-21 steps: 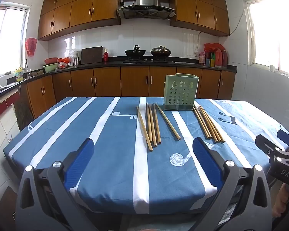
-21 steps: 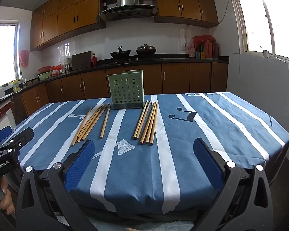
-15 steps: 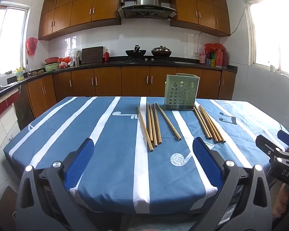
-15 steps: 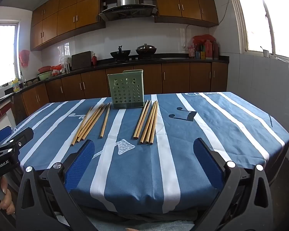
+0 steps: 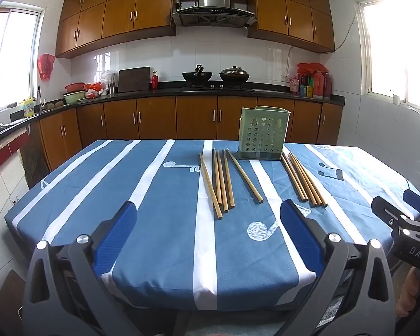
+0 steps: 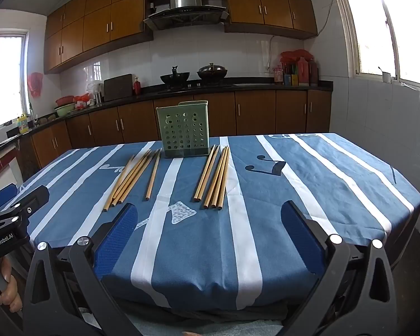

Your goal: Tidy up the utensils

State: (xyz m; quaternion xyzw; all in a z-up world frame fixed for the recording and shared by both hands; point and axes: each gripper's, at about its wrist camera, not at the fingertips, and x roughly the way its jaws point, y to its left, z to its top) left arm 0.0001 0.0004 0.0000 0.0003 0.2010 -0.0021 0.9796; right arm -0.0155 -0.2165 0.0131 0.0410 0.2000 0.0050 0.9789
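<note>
A green perforated utensil holder [image 5: 261, 133] stands upright at the far middle of the blue striped table [image 5: 154, 252]; it also shows in the right wrist view [image 6: 184, 133]. Two groups of wooden chopsticks lie flat in front of it: a left group [image 5: 222, 182] [image 6: 131, 177] and a right group [image 5: 303, 179] [image 6: 214, 176]. My left gripper [image 5: 207, 235] is open and empty at the near table edge. My right gripper [image 6: 208, 236] is open and empty at the near edge, to the right of the left one.
The right gripper's body shows at the right border of the left wrist view [image 5: 406, 232]; the left gripper's body shows at the left border of the right wrist view [image 6: 8, 224]. Kitchen counter with woks [image 5: 215, 77] stands behind the table.
</note>
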